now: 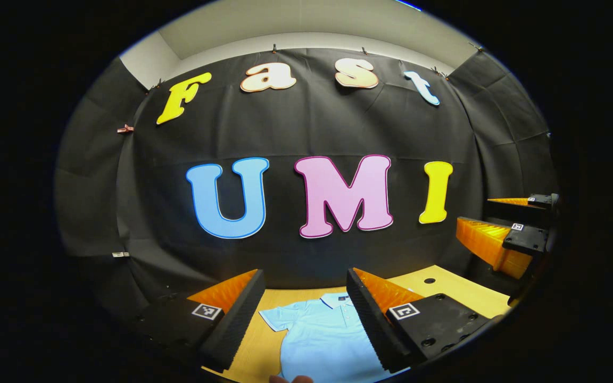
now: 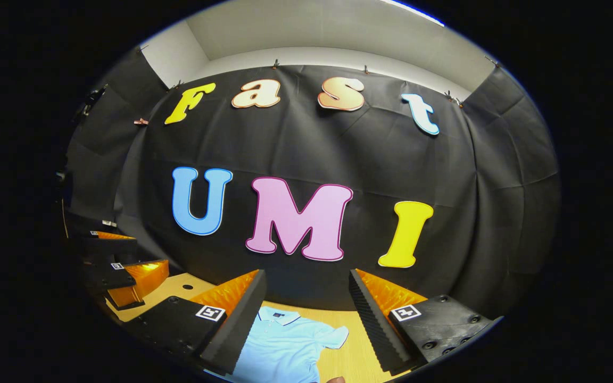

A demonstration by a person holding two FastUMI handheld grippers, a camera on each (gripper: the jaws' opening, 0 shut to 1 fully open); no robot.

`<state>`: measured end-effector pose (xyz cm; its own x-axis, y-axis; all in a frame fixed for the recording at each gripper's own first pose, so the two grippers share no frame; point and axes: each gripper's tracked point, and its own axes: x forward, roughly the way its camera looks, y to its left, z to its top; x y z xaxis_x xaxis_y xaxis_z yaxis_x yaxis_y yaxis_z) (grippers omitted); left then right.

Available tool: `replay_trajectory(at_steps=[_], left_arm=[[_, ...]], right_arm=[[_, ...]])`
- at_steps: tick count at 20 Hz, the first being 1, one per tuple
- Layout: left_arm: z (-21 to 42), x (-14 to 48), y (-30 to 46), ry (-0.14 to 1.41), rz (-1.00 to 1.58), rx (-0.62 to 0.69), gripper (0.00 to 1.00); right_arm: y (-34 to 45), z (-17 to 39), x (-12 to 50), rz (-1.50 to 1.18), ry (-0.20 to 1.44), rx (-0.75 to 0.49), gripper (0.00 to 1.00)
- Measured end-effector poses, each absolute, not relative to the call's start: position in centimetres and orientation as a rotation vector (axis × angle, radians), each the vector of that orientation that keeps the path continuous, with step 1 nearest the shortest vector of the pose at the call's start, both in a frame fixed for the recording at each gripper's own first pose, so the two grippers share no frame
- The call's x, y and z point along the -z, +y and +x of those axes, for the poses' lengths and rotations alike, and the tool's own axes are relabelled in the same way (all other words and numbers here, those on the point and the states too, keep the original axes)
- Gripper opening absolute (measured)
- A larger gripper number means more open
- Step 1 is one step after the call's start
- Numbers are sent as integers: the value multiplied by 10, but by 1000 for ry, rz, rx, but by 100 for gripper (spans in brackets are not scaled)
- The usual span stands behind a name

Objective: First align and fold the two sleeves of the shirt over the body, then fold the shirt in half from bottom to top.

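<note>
Shirt (image 1: 322, 335) lies flat on the table (image 1: 445, 287), collar toward the wall, sleeves spread and unfolded. Above it on the left, the left hand-held gripper (image 1: 305, 319) hangs with jaws wide and empty; on the right, the right hand-held gripper (image 2: 306, 324) is likewise wide, holding nothing. Likely risk: pinching each sleeve (image 2: 336, 336) at uneven spots, which would skew the folds, or catching the body layer too.

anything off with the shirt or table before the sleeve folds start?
Nothing stands out. The light blue polo shirt lies flat on the wooden table, collar toward the wall, both short sleeves spread out and unfolded, no obvious bunching. The left gripper and right gripper hang open above it, touching nothing.
</note>
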<state>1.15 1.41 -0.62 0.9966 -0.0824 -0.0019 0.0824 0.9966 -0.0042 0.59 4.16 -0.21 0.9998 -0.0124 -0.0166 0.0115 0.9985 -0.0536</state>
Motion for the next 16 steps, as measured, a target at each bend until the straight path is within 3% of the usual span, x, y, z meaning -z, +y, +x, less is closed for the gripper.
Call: replay_trajectory(at_steps=[8,12,16], left_arm=[[14,14,14,6,-3,72,98],[15,21,12,21,-9,60,98],[17,32,10,50,-20,34,98]], right_arm=[[12,64,31,-39,82,48,96],[-21,123,105,27,268,66,97],[-62,174,219,79,506,114,97]])
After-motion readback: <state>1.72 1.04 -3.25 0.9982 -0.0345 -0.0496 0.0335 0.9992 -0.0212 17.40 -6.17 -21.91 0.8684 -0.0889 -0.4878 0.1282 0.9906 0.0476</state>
